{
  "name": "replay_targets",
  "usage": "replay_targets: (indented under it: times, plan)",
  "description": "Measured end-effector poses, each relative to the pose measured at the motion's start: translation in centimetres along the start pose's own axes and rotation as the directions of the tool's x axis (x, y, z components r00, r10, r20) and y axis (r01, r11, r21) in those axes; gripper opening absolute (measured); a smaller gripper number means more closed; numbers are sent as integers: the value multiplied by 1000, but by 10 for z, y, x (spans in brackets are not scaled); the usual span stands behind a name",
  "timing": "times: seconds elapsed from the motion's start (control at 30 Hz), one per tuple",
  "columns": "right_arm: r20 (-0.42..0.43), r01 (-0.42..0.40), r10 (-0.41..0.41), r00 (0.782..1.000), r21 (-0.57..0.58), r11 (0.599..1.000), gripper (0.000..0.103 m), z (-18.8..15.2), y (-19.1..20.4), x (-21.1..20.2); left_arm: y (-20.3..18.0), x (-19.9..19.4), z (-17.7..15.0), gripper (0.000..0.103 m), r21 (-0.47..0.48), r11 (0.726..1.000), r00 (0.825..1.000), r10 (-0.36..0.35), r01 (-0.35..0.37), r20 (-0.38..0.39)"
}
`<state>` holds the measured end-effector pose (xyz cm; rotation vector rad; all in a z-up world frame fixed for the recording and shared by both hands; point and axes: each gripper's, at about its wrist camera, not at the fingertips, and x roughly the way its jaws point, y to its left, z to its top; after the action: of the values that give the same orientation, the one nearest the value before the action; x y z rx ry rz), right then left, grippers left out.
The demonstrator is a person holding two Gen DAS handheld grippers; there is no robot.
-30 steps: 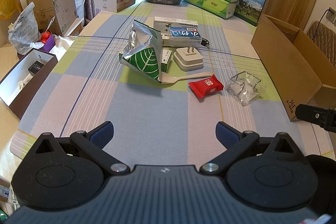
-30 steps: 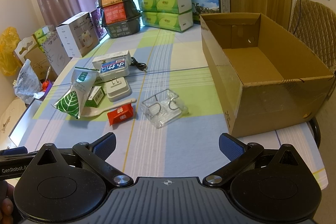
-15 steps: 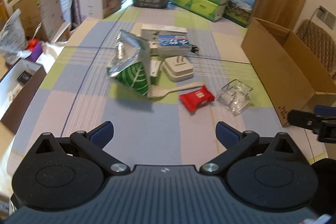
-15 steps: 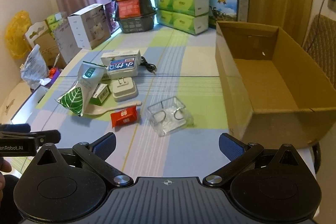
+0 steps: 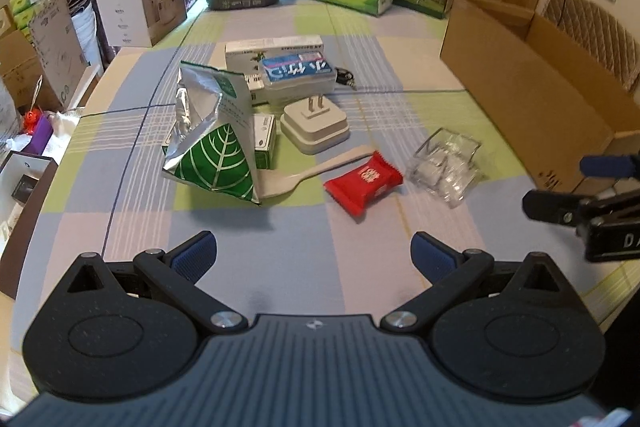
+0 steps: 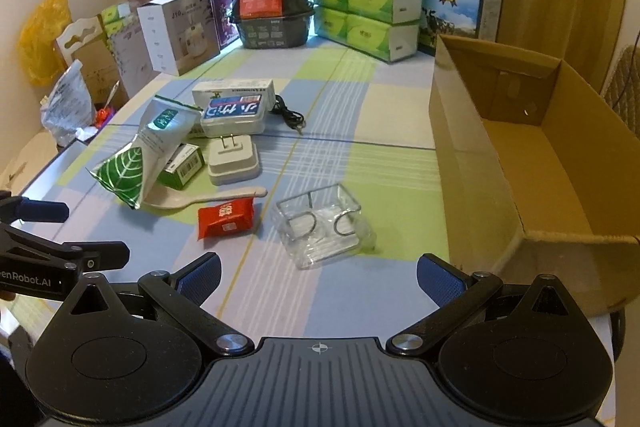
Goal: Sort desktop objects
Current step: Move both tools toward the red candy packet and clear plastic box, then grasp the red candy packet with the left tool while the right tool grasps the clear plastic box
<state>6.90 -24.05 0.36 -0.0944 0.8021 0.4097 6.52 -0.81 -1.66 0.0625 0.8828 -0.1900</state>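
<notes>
Looked forward over the right claw (image 6: 318, 277), blue pads spread wide and holding nothing, above a checked worktop (image 6: 360, 131). Showed a clear plastic holder (image 6: 322, 229) just ahead, a red snack packet (image 6: 226, 217) to its left, then a pale spoon (image 6: 208, 198), white plug adapter (image 6: 233, 161) and green leaf pouch (image 6: 138, 163). Caught an open cardboard box (image 6: 532, 163) on the right and the left claw (image 6: 60, 231) at the left edge.

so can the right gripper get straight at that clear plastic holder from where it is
Probably yes: the right gripper is open, the clear holder lies just ahead between its fingers on bare tablecloth, apart from the red packet and cardboard box.
</notes>
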Motion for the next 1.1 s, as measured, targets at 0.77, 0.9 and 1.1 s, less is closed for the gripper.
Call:
replay_targets:
  times: [0.77,0.9,1.1]
  plan:
    - [-31,-8,3,1000,-175,985,101,6,-12,72,-16,61,13,99,354,925,989,-149,139,1]
    - [-36,-21,14,999,-207,978,101,6,-11,82,-17,71,16,90,378,911,985,-168,166,-30]
    - [-51,-31,17,999,-303,953,101,10,-2,99,-25,85,19,82,450,875,983,-174,178,-50]
